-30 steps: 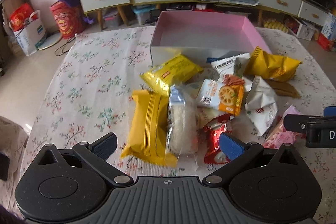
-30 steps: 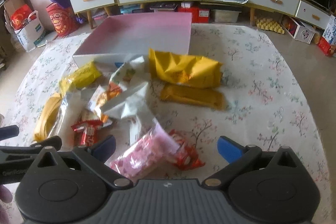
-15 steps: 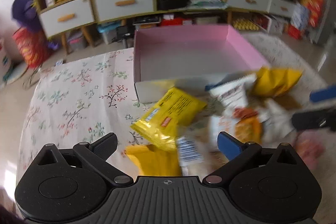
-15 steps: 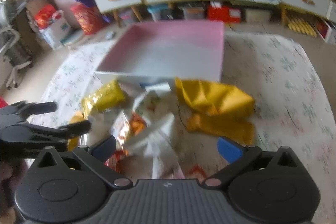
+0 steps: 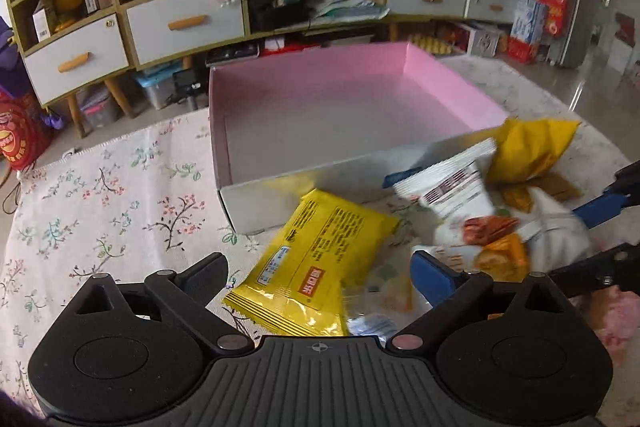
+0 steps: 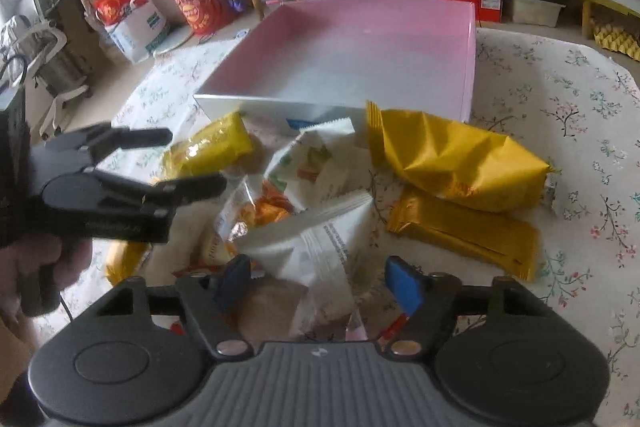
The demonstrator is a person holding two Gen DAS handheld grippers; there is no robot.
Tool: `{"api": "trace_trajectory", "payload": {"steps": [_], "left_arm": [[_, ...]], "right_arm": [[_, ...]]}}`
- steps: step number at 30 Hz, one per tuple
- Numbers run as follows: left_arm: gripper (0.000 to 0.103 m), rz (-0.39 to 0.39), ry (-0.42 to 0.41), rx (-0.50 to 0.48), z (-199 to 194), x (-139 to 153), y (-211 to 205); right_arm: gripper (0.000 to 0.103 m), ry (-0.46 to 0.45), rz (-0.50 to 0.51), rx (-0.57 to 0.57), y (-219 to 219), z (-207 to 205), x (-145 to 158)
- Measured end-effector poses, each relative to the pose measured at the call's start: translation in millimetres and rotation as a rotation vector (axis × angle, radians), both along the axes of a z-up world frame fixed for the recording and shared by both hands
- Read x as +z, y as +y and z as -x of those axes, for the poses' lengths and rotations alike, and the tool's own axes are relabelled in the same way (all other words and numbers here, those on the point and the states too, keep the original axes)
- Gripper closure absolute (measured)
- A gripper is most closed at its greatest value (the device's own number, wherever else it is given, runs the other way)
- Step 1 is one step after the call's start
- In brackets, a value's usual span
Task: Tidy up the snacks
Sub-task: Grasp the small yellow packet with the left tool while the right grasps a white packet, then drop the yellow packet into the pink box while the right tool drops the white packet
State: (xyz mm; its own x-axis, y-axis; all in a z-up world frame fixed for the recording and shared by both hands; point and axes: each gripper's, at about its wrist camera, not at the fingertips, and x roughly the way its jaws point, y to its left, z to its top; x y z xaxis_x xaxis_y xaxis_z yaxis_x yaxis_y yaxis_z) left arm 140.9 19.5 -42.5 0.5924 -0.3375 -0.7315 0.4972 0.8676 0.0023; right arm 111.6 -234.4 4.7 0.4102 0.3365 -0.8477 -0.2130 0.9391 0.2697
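Observation:
Snack packets lie heaped on the floral tablecloth in front of an empty pink box point(image 5: 304, 193) point(image 6: 260, 107). My left gripper point(image 5: 320, 277) point(image 6: 188, 161) hangs low over a flat yellow packet point(image 5: 320, 263) point(image 6: 212, 147). Its jaws are wide and closing, the packet lies between them, and the pads are clear of it. My right gripper point(image 6: 318, 283) point(image 5: 568, 245) straddles a white packet point(image 6: 316, 247) point(image 5: 556, 227). Its jaws are closing too, and the pads do not press on the packet. A hand point(image 6: 44, 267) holds the left gripper.
A big yellow bag point(image 6: 452, 159) point(image 5: 532, 147) and an amber bar point(image 6: 464, 231) lie right of the heap. An orange-and-white packet point(image 5: 496, 255) and a striped white one point(image 5: 452, 195) sit in its middle. Drawer cabinets point(image 5: 184, 23) and floor bags point(image 6: 132, 19) stand beyond the table.
Both grippers dropped closer to the heap. The left view swung onto the yellow packet by the box. The right jaws narrowed around the white packet.

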Motion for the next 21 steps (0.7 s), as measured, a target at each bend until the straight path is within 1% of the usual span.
{"api": "trace_trajectory", "payload": {"steps": [2,3,4,5,6,8,11,14,17,21], "left_arm": [[0.013,0.004,0.021,0.007,-4.4,-5.9,-0.7],[0.014,0.006,0.025,0.011,-5.7,-7.8,-0.8],[0.017,0.011,0.025,0.014,-5.7,-8.4,-0.4],[0.022,0.019,0.026,0.017,-6.6,-8.0,-0.6],[0.025,0.028,0.03,0.02,-7.4,-7.4,-0.6],[0.041,0.061,0.036,0.028,-6.8,-7.2,0.8],[0.052,0.091,0.044,0.042,-4.1,-4.6,0.7],[0.059,0.093,0.044,0.062,-2.2,-2.5,-1.2],[0.063,0.104,0.051,0.09,-0.1,1.8,0.5],[0.064,0.123,0.064,0.114,4.6,8.3,9.7]], "right_arm": [[0.046,-0.003,0.038,0.011,2.5,0.6,-2.7],[0.047,-0.007,0.06,0.018,4.0,0.7,-4.4],[0.049,-0.013,0.081,0.025,5.4,0.9,-5.7],[0.052,-0.017,0.098,0.028,5.8,1.0,-6.8],[0.057,-0.022,0.113,0.029,6.1,1.4,-7.8],[0.064,-0.024,0.121,0.025,4.3,1.4,-8.6],[0.07,-0.029,0.108,0.008,3.6,-0.7,-7.1],[0.072,-0.026,0.098,-0.013,3.0,-1.3,-5.0],[0.073,-0.019,0.061,-0.024,-0.8,-1.9,-2.3],[0.073,-0.025,0.015,-0.045,-5.6,-0.1,6.3]]}}
